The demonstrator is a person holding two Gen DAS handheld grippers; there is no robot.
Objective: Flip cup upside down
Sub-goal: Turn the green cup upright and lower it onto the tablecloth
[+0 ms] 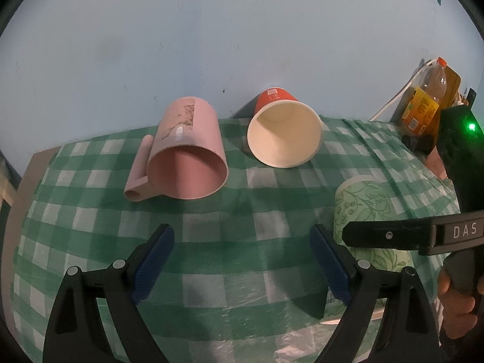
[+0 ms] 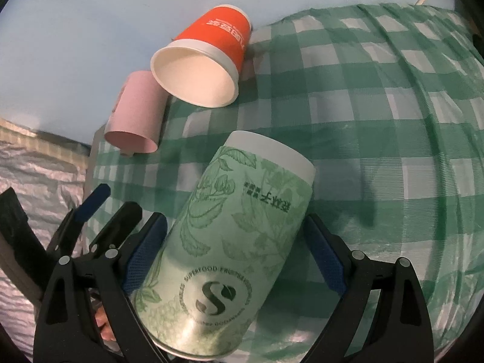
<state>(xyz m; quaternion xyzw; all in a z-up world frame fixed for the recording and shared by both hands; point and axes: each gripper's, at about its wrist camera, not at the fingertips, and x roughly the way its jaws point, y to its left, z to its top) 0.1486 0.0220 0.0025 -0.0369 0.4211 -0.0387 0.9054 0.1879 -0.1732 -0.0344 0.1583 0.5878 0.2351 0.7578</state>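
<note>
The right gripper (image 2: 233, 254) stands wide open around the tilted green cup (image 2: 239, 230) near the table's (image 2: 378, 121) front edge, touching it only on one side, and the left gripper (image 1: 242, 266) gapes empty, so the flip looks unfinished.

Home setting: green-and-white checked plastic tablecloth (image 1: 242, 257) over worktop, plain pale-blue painted wall (image 1: 211, 30), clear plastic drink bottle with orange cap (image 1: 425, 96), white cable (image 1: 393, 99).
</note>
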